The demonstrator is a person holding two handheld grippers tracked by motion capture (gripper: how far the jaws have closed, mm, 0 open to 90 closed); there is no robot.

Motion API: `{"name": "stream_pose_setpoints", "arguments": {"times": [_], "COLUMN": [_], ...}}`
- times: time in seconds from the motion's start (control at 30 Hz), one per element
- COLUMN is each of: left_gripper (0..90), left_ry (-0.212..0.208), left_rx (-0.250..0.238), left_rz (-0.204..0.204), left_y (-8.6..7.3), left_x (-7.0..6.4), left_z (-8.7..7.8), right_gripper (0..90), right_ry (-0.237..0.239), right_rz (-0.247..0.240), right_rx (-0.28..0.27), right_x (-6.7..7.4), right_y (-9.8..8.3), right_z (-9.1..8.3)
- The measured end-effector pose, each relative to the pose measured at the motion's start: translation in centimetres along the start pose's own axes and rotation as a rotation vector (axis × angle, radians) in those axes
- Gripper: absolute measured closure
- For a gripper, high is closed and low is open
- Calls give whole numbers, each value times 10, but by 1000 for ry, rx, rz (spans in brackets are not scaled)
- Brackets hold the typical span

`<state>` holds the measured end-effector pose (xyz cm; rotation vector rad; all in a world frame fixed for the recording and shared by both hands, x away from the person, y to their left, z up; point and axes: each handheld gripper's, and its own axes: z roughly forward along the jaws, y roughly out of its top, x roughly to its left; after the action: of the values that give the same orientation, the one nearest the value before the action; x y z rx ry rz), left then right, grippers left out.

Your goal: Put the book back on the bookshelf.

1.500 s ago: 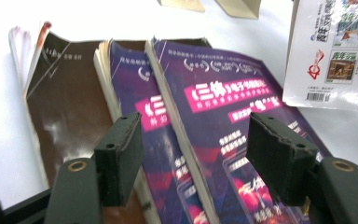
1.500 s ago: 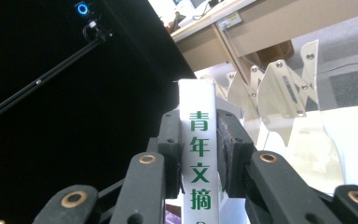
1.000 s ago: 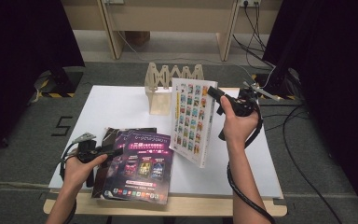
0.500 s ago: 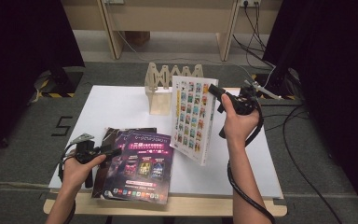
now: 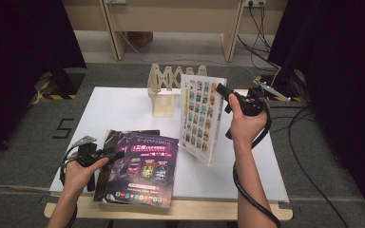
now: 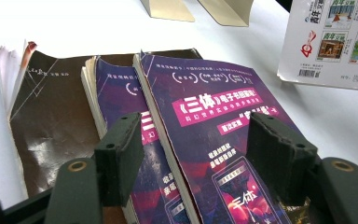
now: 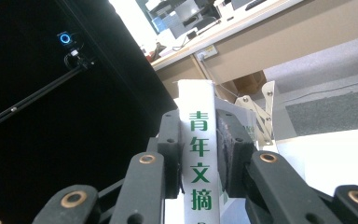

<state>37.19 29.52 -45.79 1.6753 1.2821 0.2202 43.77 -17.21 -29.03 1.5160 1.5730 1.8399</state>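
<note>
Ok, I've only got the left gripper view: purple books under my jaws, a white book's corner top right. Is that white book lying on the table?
Observer: No. The white book is held up off the table, clamped at its spine by the right gripper.
Operator: And what are those beige feet at the top?
Observer: A wooden accordion-style rack standing near the table's far edge, beside the white book.
Operator: Is my left gripper gripping anything?
Observer: The left gripper is open at the left edge of the purple books, not clamping them.
</note>
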Motion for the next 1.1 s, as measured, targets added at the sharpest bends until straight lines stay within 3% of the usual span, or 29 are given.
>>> {"name": "stream_pose_setpoints", "arguments": {"times": [0.27, 1.1], "left_gripper": [353, 352], "left_ry": [8, 14], "left_rx": [3, -6], "left_rz": [-2, -13], "left_y": [-1, -4], "left_x": [3, 4], "left_z": [1, -2], "right_gripper": [743, 742], "right_ry": [3, -52], "right_rz": [2, -17], "right_rx": [-20, -48], "right_x": [-1, -4], "right_y": [5, 15], "right_z": [2, 24]}}
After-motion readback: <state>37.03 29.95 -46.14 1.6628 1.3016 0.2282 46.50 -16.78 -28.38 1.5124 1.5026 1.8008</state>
